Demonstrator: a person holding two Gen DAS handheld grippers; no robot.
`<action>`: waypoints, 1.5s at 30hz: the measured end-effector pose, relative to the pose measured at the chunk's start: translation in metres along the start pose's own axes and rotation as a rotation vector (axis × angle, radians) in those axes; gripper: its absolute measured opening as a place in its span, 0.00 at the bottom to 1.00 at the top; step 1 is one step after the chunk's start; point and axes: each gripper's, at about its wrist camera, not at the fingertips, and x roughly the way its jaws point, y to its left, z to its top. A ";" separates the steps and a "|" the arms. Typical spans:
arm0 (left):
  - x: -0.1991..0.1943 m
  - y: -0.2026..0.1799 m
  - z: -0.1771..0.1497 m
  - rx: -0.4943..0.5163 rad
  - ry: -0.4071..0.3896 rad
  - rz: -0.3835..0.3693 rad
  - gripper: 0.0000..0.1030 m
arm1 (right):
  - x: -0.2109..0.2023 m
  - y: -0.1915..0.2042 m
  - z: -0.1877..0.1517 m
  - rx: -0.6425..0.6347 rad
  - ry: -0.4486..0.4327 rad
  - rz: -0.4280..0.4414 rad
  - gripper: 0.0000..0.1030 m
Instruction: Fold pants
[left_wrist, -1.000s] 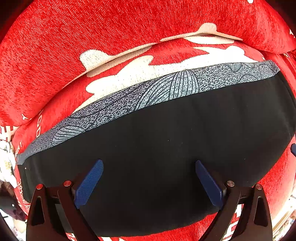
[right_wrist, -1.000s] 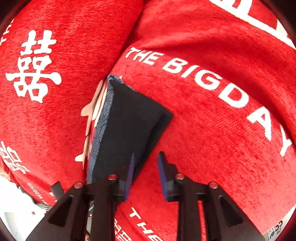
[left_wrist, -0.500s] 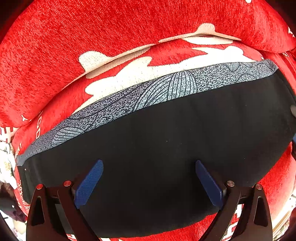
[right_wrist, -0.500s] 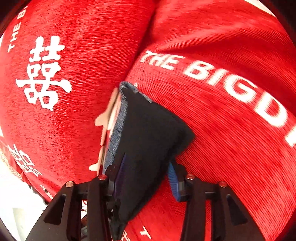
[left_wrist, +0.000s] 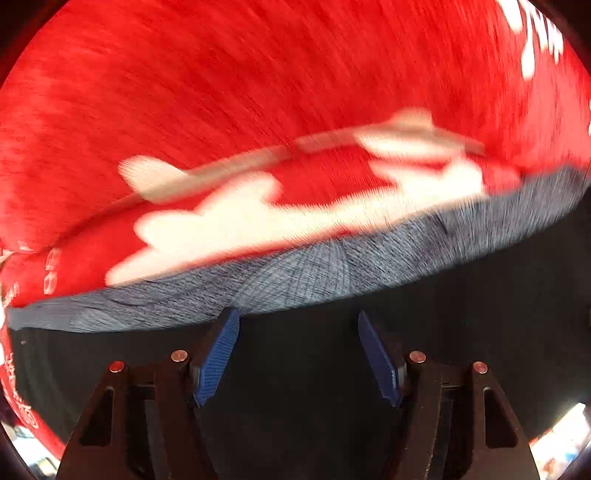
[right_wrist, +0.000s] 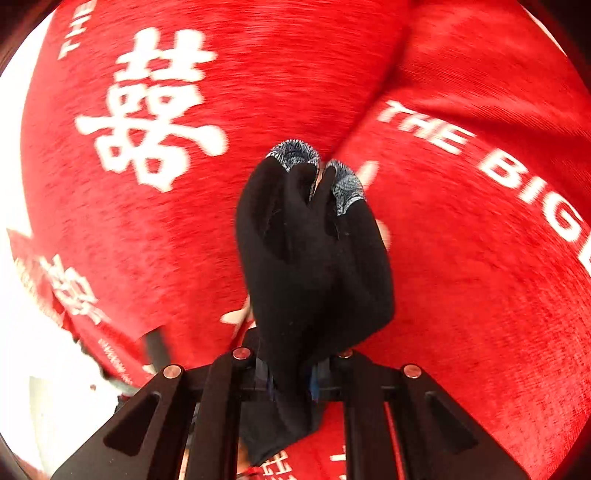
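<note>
Step in hand: gathering the pants (right_wrist: 314, 258) for a fold. Right gripper (right_wrist: 291, 380) is clamping a bunched end, cloth rising ahead of it. Left gripper (left_wrist: 299, 354), jaws apart and closing, hovers over black cloth. Next: secure the left grasp.

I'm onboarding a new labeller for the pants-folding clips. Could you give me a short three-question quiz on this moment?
1. True or false: the right gripper has black fabric of the pants bunched between its fingers.
2. What colour is the cover under the pants? A) blue B) red C) green
3. In the left wrist view, where do the left gripper pads sit relative to the patterned waistband?

Key
1. True; the jaws are closing on the fabric.
2. B.
3. Over the black fabric just below the band, apart and closing, with nothing visibly pinched.
</note>
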 end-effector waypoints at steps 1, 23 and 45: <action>-0.002 -0.004 -0.003 0.025 -0.037 0.015 0.67 | 0.001 0.007 0.000 -0.016 0.007 0.013 0.14; -0.067 0.219 -0.067 -0.201 -0.085 -0.130 0.85 | 0.096 0.188 -0.133 -0.678 0.146 -0.231 0.14; -0.077 0.309 -0.104 -0.139 -0.040 -0.407 0.85 | 0.192 0.196 -0.353 -1.338 0.359 -0.627 0.55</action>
